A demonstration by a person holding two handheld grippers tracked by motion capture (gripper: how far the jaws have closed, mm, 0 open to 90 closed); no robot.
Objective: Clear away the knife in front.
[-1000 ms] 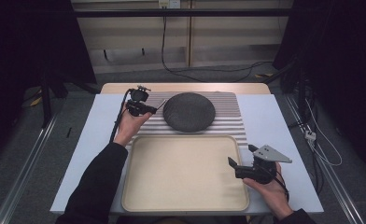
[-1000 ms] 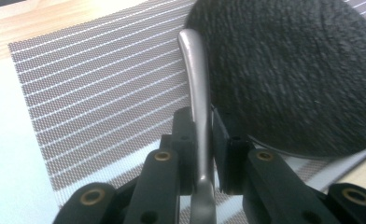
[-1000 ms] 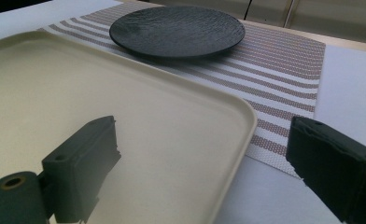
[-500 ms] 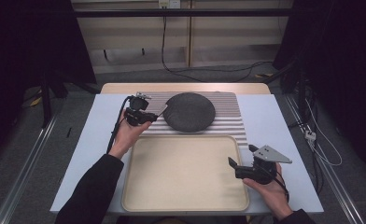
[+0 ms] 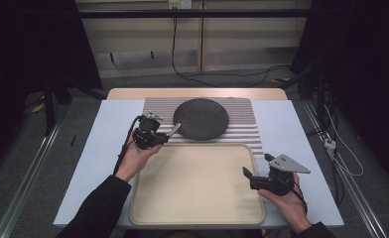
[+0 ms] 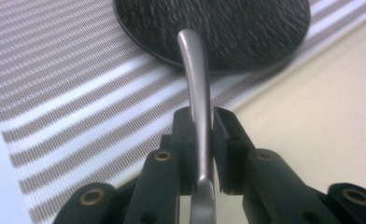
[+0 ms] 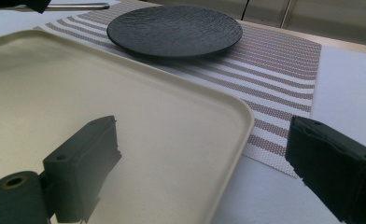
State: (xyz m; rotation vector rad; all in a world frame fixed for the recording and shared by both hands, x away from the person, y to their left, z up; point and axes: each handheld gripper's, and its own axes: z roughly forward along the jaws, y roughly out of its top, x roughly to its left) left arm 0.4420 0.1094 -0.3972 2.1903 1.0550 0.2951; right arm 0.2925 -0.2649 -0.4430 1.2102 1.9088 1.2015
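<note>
The left gripper (image 5: 159,137) is clenching a metal utensil handle (image 6: 196,88) between its pads, the jaws pressing on either side of the slim steel shaft. In the left gripper view the handle is running straight up from the jaws toward twelve o'clock, curving slightly at its rounded tip, which is hanging over the near edge of the dark round plate (image 6: 228,28). Which kind of utensil it is cannot be told, since the working end is hiding below the jaws.

In the high view the handle (image 5: 175,129) is pointing from the left gripper toward two o'clock, its free end just reaching the plate (image 5: 201,119) rim at the plate's eight o'clock side. The long axis is lying nearly level, above the striped placemat (image 5: 242,126), with the cream tray (image 5: 197,188) just beside it at six o'clock.

The right gripper (image 5: 256,174) is waiting released, jaws standing wide apart with nothing between them, over the tray's right rim at roughly four o'clock from the plate and well apart from the utensil. The left hand is clearly the nearer one, so any placing of the utensil beside or on the plate is looking like its job, with the shaft needing to be swung to lie where it is wanted
</note>
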